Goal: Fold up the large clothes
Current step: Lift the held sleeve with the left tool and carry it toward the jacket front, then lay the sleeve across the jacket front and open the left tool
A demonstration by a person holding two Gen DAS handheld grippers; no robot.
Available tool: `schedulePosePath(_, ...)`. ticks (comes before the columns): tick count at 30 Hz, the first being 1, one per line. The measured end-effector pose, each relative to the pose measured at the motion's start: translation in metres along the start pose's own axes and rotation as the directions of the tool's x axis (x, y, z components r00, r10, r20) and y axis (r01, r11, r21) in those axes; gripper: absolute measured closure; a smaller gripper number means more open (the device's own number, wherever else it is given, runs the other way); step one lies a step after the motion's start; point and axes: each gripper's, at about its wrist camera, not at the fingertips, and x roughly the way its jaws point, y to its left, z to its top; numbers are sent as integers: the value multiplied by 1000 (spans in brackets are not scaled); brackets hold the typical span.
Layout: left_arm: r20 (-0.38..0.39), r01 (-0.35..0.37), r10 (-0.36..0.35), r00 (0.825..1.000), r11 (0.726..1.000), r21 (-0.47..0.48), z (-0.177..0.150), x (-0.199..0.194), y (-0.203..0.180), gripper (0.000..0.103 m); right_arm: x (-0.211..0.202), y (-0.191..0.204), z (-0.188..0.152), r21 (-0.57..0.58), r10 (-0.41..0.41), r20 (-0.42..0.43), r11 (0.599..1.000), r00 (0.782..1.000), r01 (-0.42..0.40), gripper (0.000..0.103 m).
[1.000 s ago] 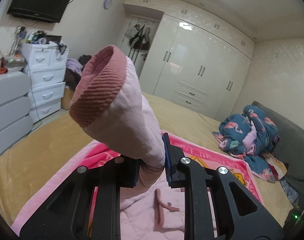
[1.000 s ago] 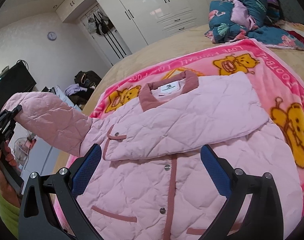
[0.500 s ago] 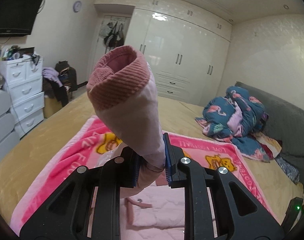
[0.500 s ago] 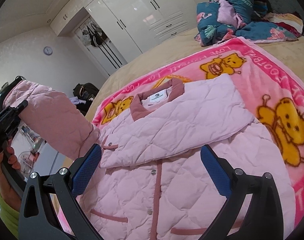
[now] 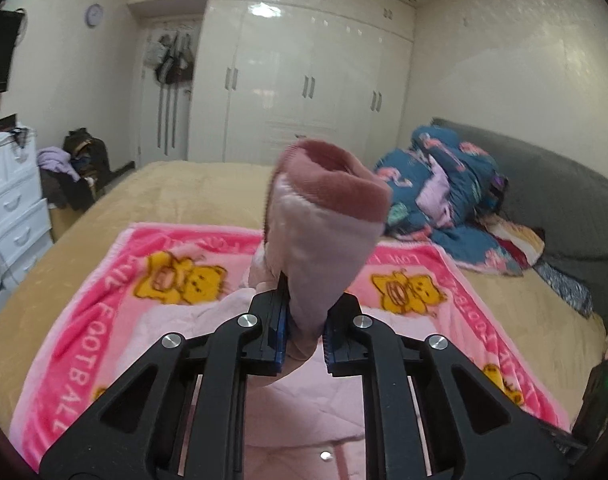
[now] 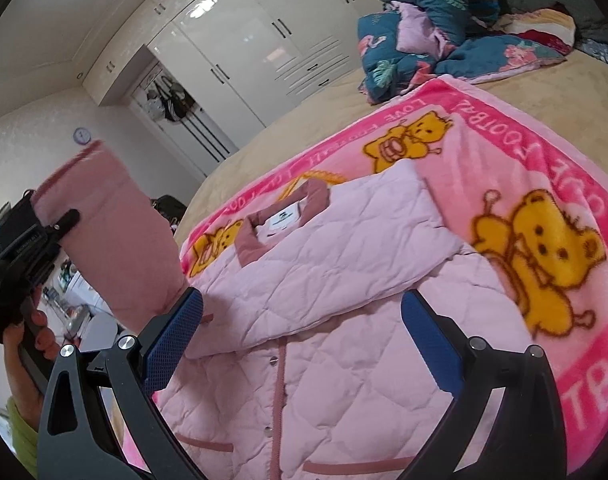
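A pink quilted jacket (image 6: 344, 320) lies face up on a pink bear blanket (image 6: 524, 168), its collar (image 6: 284, 216) pointing away. One sleeve lies folded across the chest. My left gripper (image 5: 304, 332) is shut on the other sleeve (image 5: 324, 232), whose dark pink cuff (image 5: 336, 180) stands up above the jaws. That raised sleeve (image 6: 112, 248) and the left gripper (image 6: 60, 220) show at the left of the right wrist view. My right gripper (image 6: 300, 344) is open and empty, just above the jacket's front.
The blanket (image 5: 104, 320) lies on a tan bed (image 5: 184, 188). A bundled blue floral quilt (image 5: 444, 188) sits at the far right by a grey headboard (image 5: 564, 200). White drawers (image 5: 12, 200) stand left, white wardrobes (image 5: 304, 80) behind.
My left gripper has swung the held sleeve rightward, over the middle of the blanket, and the cuff now tilts right. My right gripper stays open over the jacket front, slightly closer.
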Motion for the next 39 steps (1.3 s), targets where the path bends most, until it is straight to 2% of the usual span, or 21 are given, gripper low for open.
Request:
schedulePosePath(9,-130,52,-40,991,995,87,-39,49,-45,96,-7,-33,2,60,-31,14,998,999,30,4)
schedulePosePath(15,-235,96,-61,970,986,138,-73,78,-68,96,-11,-49,5,90,-51,22,995,998,49,4)
schedulePosePath(21,-325,127,-58,944,973,194,-111,97,-85,90,-11,-61,5,113,-71,24,991,997,68,4)
schedulePosePath(23,-353,137,-56,934,968,210,-122,101,-89,82,-10,-63,5,120,-78,23,990,997,75,4)
schedulePosePath(31,-443,180,-40,896,943,279,-154,105,-96,68,-7,-63,3,118,-83,12,990,996,81,4)
schedulePosePath(32,-447,181,-35,894,940,289,-156,104,-96,60,-6,-63,3,116,-83,10,990,996,82,4)
schedulePosePath(33,-445,169,-14,895,935,312,-159,103,-96,48,-4,-61,2,114,-85,9,990,996,84,4)
schedulePosePath(34,-444,162,-2,896,933,323,-161,102,-97,24,-3,-61,2,115,-85,8,990,996,83,4)
schedulePosePath(39,-467,207,-49,883,933,293,-165,89,-90,22,4,-57,0,105,-76,-12,991,997,77,4)
